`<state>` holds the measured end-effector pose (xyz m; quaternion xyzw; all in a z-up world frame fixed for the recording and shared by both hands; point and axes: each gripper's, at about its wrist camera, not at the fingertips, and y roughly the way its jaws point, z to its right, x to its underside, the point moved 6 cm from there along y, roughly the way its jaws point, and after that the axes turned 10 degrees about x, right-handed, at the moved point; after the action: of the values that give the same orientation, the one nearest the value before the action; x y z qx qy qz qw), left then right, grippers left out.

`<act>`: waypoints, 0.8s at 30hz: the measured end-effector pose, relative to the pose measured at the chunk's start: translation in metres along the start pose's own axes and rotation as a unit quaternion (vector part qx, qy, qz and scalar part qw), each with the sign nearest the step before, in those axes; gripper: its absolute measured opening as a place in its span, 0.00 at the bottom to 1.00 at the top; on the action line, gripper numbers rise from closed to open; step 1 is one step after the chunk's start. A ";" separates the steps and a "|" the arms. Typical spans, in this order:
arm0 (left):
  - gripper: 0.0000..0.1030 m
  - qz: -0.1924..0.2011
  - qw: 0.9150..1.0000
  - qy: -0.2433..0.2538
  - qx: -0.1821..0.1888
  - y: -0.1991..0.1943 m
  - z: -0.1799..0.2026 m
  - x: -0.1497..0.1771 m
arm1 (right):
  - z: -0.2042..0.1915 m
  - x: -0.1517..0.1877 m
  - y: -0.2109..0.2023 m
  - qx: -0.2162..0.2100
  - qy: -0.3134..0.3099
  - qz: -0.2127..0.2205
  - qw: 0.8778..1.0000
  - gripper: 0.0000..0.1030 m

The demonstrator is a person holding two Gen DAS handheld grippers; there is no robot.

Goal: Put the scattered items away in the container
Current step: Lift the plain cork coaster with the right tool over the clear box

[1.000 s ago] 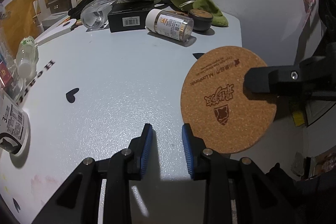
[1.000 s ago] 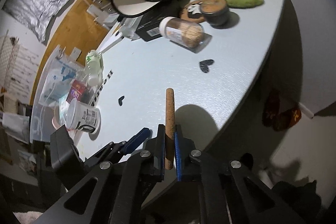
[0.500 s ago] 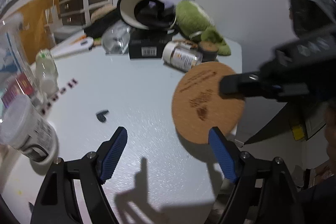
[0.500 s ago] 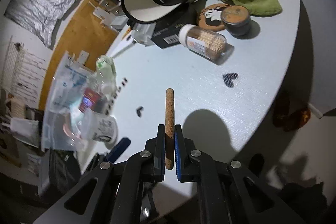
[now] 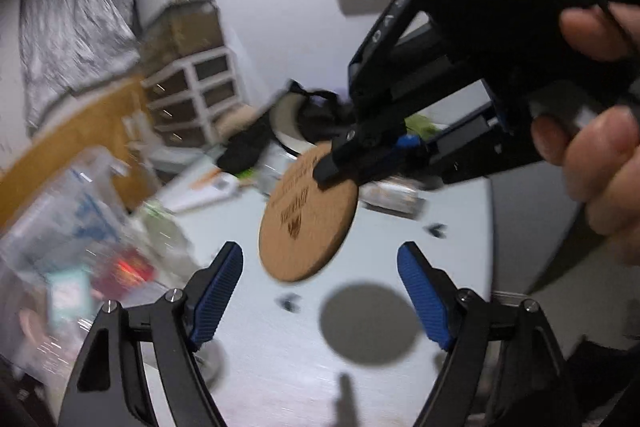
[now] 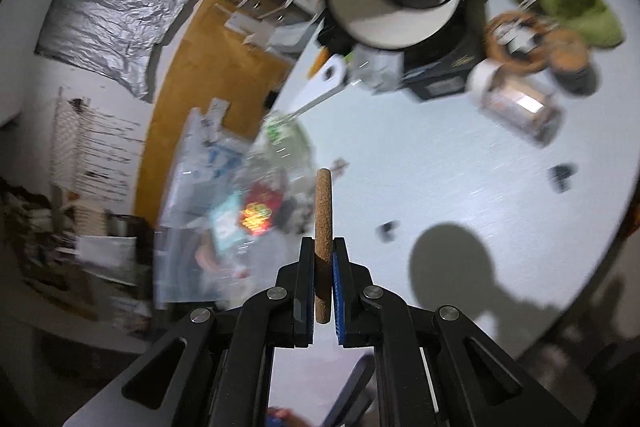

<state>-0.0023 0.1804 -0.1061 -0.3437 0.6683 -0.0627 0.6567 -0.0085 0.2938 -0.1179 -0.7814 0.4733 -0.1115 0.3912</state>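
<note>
Bare tabletop (image 6: 460,155) lies open between the clear container (image 6: 208,195) (left) and far clutter (image 6: 440,39).

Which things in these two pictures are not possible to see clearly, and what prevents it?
- Clear container, left wrist view: motion blur smears it; its contents are unreadable.
- Print on the cork coaster, left wrist view: blurred, and the right claw covers its top edge.
- Cork coaster face, right wrist view: seen only edge-on.
- Jar, right wrist view: label blurred.
- Small dark pieces on the table: too small to identify.

cork coaster (image 5: 307,215): printed text and logo | blurred, nothing readable
</note>
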 end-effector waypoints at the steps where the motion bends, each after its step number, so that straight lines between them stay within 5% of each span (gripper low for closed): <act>1: 0.67 0.005 1.000 0.002 -0.008 -0.004 -0.007 -0.003 | -0.011 0.000 0.003 -0.010 -0.002 -0.007 1.000 0.08; 11: 0.67 0.036 0.990 -0.102 -0.090 -0.071 -0.115 0.004 | -0.172 -0.035 0.033 -0.067 -0.153 -0.006 0.986 0.08; 15: 0.68 0.030 0.977 -0.158 -0.137 -0.098 -0.160 0.028 | -0.235 -0.045 0.060 -0.077 -0.218 -0.019 0.973 0.08; 18: 0.92 0.030 0.965 -0.193 -0.173 -0.117 -0.188 0.046 | -0.274 -0.050 0.082 -0.073 -0.261 -0.024 0.962 0.08; 24: 1.00 0.028 0.939 -0.254 -0.230 -0.144 -0.229 0.078 | -0.318 -0.045 0.164 -0.005 -0.335 -0.073 0.939 0.08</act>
<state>-0.1515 -0.0550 -0.0648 -0.4715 0.4846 0.2007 0.7090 -0.3126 0.1295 -0.0136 -0.8079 0.2576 0.1309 0.5137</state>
